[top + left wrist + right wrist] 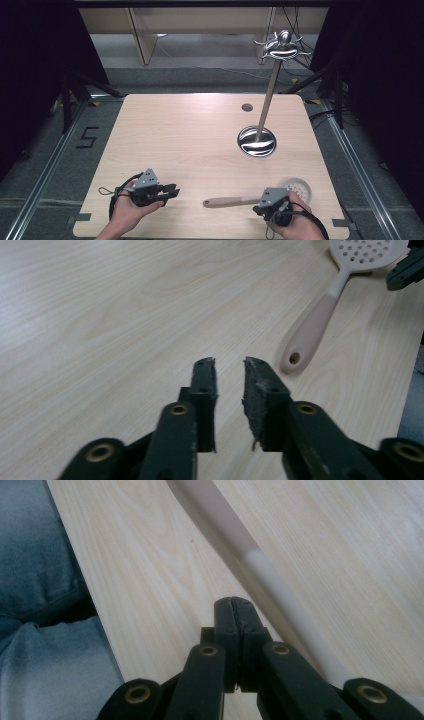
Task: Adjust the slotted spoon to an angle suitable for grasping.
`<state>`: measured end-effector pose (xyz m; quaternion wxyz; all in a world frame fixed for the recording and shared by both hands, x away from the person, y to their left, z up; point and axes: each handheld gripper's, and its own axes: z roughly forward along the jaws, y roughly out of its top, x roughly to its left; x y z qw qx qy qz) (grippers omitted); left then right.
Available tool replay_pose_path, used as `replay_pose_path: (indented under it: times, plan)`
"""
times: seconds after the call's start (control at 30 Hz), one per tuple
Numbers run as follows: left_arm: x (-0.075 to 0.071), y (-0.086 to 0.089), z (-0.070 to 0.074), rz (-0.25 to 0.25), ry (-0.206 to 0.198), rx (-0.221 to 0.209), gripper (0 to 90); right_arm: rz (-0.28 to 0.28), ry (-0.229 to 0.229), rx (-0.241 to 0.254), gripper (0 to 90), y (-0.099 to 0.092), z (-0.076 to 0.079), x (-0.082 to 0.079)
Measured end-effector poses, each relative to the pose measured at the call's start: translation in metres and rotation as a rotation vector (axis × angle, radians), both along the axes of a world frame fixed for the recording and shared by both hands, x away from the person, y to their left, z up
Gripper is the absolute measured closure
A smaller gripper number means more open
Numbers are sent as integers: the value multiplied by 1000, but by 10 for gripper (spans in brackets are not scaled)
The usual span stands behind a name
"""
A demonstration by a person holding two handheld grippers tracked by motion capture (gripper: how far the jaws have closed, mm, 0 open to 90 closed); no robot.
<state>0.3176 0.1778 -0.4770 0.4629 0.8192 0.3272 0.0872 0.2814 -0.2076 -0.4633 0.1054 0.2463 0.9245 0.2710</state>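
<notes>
A slotted spatula lies flat on the table's near right, with a beige handle [227, 202] and a round white perforated head [298, 188]. My right gripper [258, 208] sits low just on the near side of its neck, jaws shut with nothing between them [234, 605]. The spatula's white neck [285, 605] runs past beside those jaws, apart from them. My left gripper [173, 191] rests at the near left and points right toward the handle's end [295, 358]. Its jaws [230, 377] stand a little apart over bare wood.
A metal utensil stand rises at the right middle, with a round shiny base [257, 141], a wooden post and hooks on top [282, 46]. A small dark grommet [247, 107] is set in the table farther back. The table's near edge [85, 570] runs close beside the right gripper.
</notes>
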Motion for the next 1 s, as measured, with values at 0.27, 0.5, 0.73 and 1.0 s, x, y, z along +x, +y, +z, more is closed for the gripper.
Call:
replay_pose_path:
  times: [0.27, 0.5, 0.73, 1.0]
  plan:
    - [-8, -24, 3, -100, 43, 27, 889, -9, 52, -4, 900, 9, -4, 5]
    - [-27, -51, 4, -213, 79, 111, 892, -147, 7, 61, 900, -1, 11, 23]
    - [-24, -69, -1, -247, 135, 164, 892, -254, 35, 1, 900, -13, 8, 53]
    - [-11, -93, -10, -265, 152, 235, 893, -322, 111, -49, 900, -15, -5, 70]
